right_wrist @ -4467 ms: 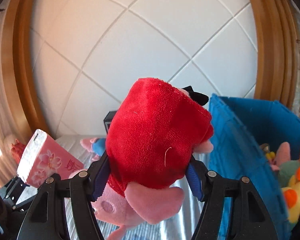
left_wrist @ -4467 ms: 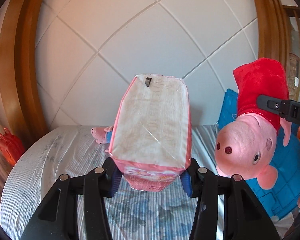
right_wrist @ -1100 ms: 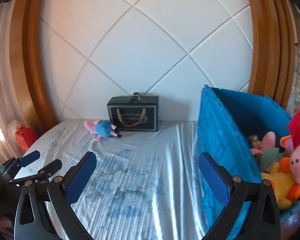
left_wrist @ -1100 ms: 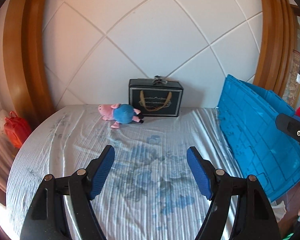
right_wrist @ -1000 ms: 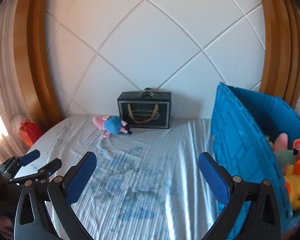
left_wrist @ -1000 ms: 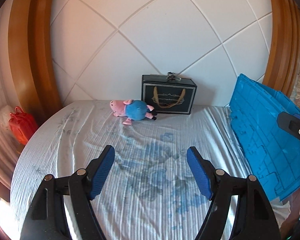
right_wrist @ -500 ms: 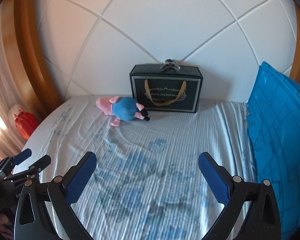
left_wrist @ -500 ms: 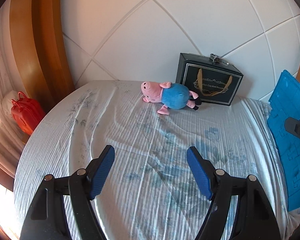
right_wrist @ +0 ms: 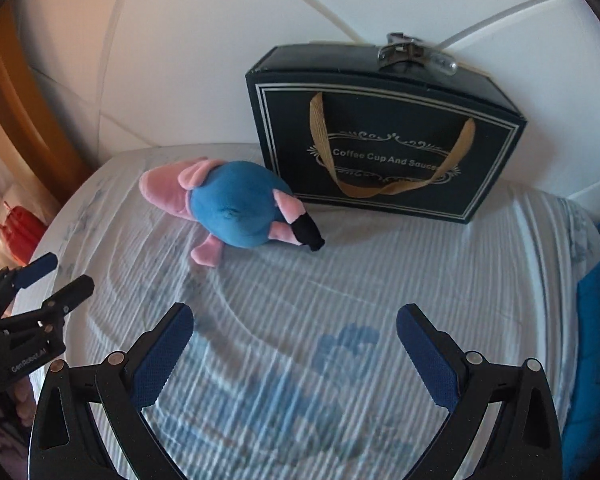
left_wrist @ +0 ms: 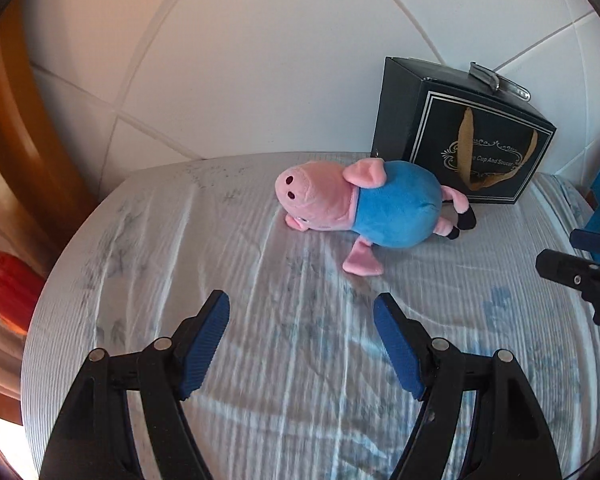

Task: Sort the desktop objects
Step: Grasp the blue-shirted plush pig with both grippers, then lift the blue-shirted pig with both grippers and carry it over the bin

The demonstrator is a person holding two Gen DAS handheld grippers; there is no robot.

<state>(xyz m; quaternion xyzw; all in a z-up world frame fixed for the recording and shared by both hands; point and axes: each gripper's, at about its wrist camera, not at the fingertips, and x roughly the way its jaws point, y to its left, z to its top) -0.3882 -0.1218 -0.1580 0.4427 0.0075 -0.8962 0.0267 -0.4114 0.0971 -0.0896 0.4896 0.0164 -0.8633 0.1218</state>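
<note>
Trouble is most likely to come from both tools converging on the same small corner. The left gripper (left_wrist: pixel 302 340) has its jaws apart with nothing between them, and the right gripper (right_wrist: pixel 294 350) likewise stands wide and empty. The plush pig (left_wrist: pixel 364 208) lies on its side on the bed sheet (left_wrist: pixel 284 360), ahead of the left jaws and slightly to their right, clear of both pads. Seen from the right wrist, the same toy sits ahead and to the left of those jaws, while the dark gift box (right_wrist: pixel 384 144) stands upright straight ahead, well beyond the pads. The pig's rear end is just beside the box's lower front corner, perhaps touching it; the views do not settle that.

My reading is that the pig falls to the left tool and the box to the right. A grab at the pig's blue body could nudge the box, or one blue pad could catch a thin pink limb alone, leaving the toy dangling. The box looks broader than the right jaws' spread if taken face-on, so it could slip or topple. The sheet is loose and wrinkled, and a low pass could pinch fabric. The two tools could also knock together.
</note>
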